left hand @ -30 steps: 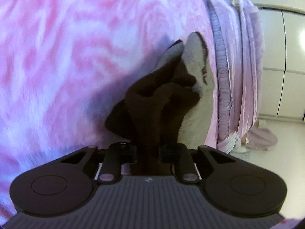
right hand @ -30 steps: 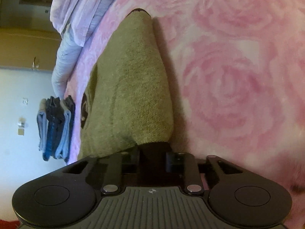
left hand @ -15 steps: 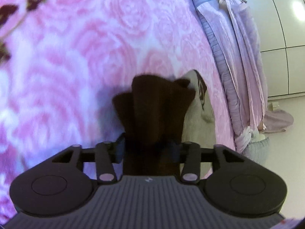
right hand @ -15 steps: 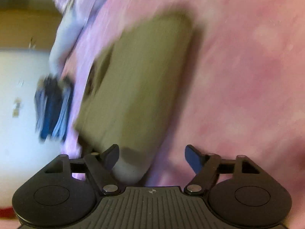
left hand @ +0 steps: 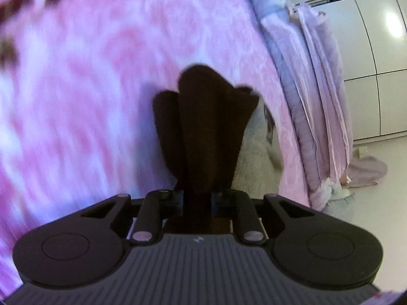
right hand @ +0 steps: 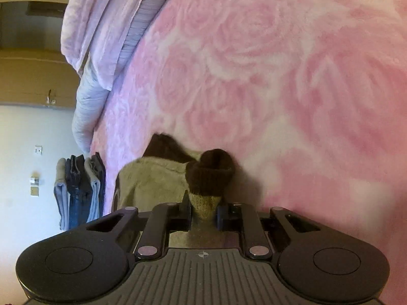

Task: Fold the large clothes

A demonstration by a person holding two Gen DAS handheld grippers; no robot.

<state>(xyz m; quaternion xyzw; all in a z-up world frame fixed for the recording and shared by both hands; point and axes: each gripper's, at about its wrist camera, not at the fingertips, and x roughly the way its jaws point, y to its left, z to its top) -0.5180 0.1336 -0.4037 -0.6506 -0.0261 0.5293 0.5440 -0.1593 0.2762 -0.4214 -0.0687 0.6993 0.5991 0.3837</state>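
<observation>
A beige knit sweater (right hand: 152, 180) with dark brown trim lies on the pink rose-patterned blanket (right hand: 279, 76). My left gripper (left hand: 197, 198) is shut on the sweater's dark brown ribbed edge (left hand: 203, 127), which bunches up in front of the fingers; beige knit (left hand: 257, 157) shows to its right. My right gripper (right hand: 203, 211) is shut on a beige sleeve just behind its dark brown cuff (right hand: 209, 175), with the sweater's body heaped to the left.
A lilac quilt (left hand: 318, 89) is heaped along the bed's edge, also the lilac quilt (right hand: 101, 33) in the right view. Folded jeans (right hand: 78, 190) are stacked at the bed's end. White cupboard doors (left hand: 376, 63) and a pink cloth (left hand: 366, 172) on the floor lie beyond.
The right gripper let go of the sweater, opened, then shut on the sleeve near the brown cuff. The left gripper kept its hold on the brown edge and swung over the blanket.
</observation>
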